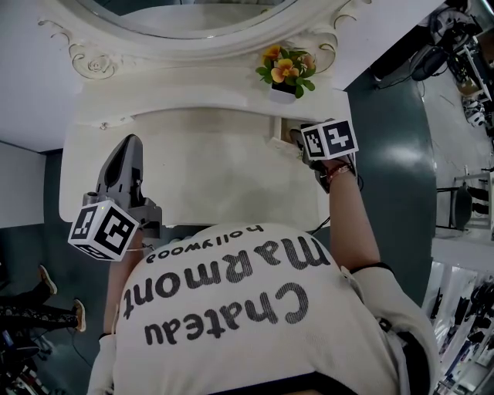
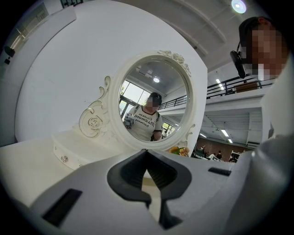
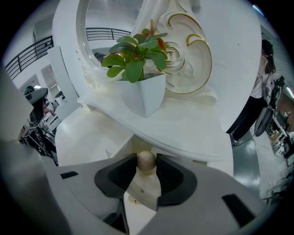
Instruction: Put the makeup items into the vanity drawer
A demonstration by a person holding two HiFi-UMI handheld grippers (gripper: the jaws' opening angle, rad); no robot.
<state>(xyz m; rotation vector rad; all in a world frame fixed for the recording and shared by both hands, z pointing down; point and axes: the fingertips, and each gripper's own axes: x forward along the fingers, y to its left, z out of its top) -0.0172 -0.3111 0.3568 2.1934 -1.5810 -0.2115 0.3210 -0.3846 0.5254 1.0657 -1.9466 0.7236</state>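
The white vanity (image 1: 216,173) stands in front of me under its oval mirror (image 1: 185,15). My right gripper (image 3: 147,163) is at the small drawer (image 1: 279,128) on the vanity's right, below the flower pot. A round pale drawer knob (image 3: 146,160) sits between the fingertips. The pads stand close at either side of it without a visible squeeze. My left gripper (image 1: 130,142) hovers over the left of the tabletop, tips together, nothing in it (image 2: 147,153). No makeup item shows in any view.
A white pot of orange flowers (image 1: 285,73) stands on the upper shelf right above the drawer (image 3: 140,92). A second small drawer with a crystal knob (image 2: 64,159) is on the left. Grey floor and racks lie to the right (image 1: 401,154).
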